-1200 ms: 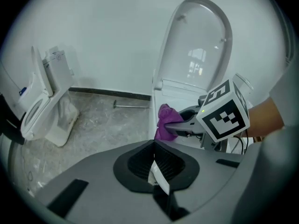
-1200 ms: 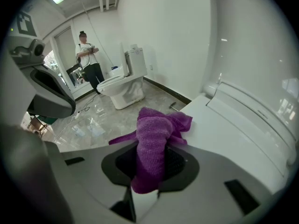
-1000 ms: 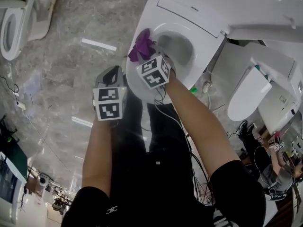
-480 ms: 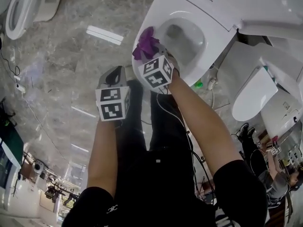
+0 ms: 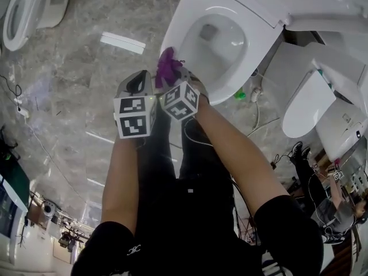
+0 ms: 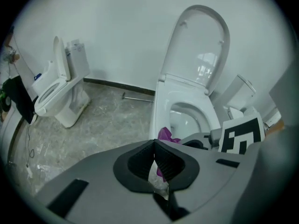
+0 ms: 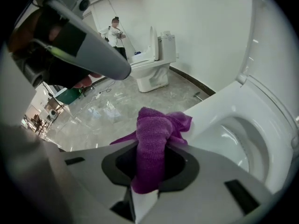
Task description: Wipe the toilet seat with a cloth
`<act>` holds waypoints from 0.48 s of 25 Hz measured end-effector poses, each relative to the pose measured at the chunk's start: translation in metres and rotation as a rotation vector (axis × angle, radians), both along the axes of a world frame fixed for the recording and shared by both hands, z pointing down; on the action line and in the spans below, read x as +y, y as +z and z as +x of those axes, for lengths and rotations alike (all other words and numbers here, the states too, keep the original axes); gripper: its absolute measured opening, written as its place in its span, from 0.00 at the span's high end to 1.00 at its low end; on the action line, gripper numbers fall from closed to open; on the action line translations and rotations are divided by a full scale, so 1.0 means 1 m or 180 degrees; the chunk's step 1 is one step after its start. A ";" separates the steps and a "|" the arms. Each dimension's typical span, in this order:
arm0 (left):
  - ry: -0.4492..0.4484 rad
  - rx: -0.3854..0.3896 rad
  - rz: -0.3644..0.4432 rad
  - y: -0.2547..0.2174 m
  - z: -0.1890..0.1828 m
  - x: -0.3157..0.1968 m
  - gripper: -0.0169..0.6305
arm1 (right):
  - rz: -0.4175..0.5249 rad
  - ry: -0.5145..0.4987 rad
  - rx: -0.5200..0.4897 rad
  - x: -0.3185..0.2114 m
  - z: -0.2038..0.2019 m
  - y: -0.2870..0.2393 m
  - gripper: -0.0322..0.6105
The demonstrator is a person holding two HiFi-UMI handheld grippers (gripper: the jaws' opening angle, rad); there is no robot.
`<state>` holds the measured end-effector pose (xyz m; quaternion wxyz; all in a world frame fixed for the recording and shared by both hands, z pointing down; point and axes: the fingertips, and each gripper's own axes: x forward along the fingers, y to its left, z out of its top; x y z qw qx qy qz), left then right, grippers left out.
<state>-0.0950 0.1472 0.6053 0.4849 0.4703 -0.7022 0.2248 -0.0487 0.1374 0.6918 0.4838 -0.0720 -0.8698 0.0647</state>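
Note:
The white toilet seat (image 5: pixel 184 16) rings an open bowl, with the lid (image 6: pixel 201 45) raised behind it. My right gripper (image 5: pixel 175 78) is shut on a purple cloth (image 5: pixel 167 64), and the cloth sits at the seat's front-left outer edge. In the right gripper view the cloth (image 7: pixel 154 139) bulges out between the jaws of my right gripper (image 7: pixel 150 164), its tip against the seat's rim (image 7: pixel 219 111). My left gripper (image 5: pixel 138 83) hangs beside it over the floor, just left of the bowl. Its jaws (image 6: pixel 155 148) are shut on nothing, with the cloth (image 6: pixel 164 135) visible beyond them.
A second toilet (image 5: pixel 17 16) stands on the marble floor at the far left. More white toilets (image 5: pixel 305 111) crowd the right side. A green object (image 5: pixel 240 95) and cables lie by the toilet's base. A person (image 7: pixel 114 31) stands far off.
My right gripper has slid the cloth along the seat's left rim toward its front, closer to me and to the left gripper. The left gripper shifted slightly and stays shut.

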 end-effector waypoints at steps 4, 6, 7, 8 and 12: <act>0.0073 0.0015 0.0013 -0.001 0.005 0.004 0.96 | -0.0098 0.0108 0.0054 0.023 0.019 -0.001 0.80; 0.0124 0.0022 0.0015 -0.002 0.008 0.007 0.96 | -0.0141 0.0166 0.0082 0.033 0.032 -0.001 0.80; 0.0152 0.0024 0.0013 -0.003 0.010 0.009 0.96 | -0.0167 0.0206 0.0096 0.037 0.038 -0.001 0.80; 0.0179 0.0025 0.0010 -0.003 0.011 0.011 0.96 | -0.0192 0.0250 0.0108 0.041 0.044 -0.001 0.80; 0.0265 0.0021 0.0010 -0.005 0.014 0.016 0.96 | -0.0233 0.0333 0.0145 0.050 0.060 -0.001 0.80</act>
